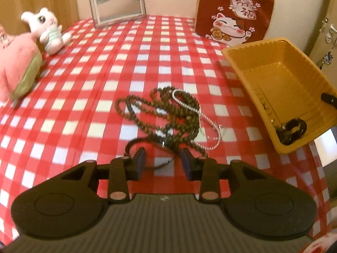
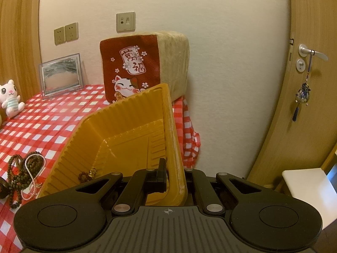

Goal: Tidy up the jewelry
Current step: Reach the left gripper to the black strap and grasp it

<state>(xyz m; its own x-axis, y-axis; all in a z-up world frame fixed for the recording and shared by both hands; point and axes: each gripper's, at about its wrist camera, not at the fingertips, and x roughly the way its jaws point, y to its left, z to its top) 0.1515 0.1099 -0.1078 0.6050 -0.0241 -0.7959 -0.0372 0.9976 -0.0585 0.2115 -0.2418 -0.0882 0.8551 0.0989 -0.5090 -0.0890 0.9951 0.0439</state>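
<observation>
A tangle of dark bead necklaces (image 1: 166, 116) with a white pearl strand (image 1: 202, 118) lies on the red checked tablecloth, and shows in the right wrist view (image 2: 23, 172). A black cord runs from it between the fingers. My left gripper (image 1: 163, 162) is open and empty, low over the cloth just in front of the tangle. An orange plastic tray (image 1: 248, 67) stands tilted at the table's right edge; a dark bracelet (image 1: 291, 130) lies in it. My right gripper (image 2: 173, 175) is shut on the tray's near wall (image 2: 174, 147). Small beads (image 2: 87, 175) lie inside the tray.
A white plush cat (image 1: 49, 31) and a pink plush (image 1: 16, 67) sit at the left. A silver picture frame (image 1: 117, 2) and a red lucky-cat cushion (image 1: 233, 14) lean on the back wall. A door (image 2: 311, 84) stands right of the table.
</observation>
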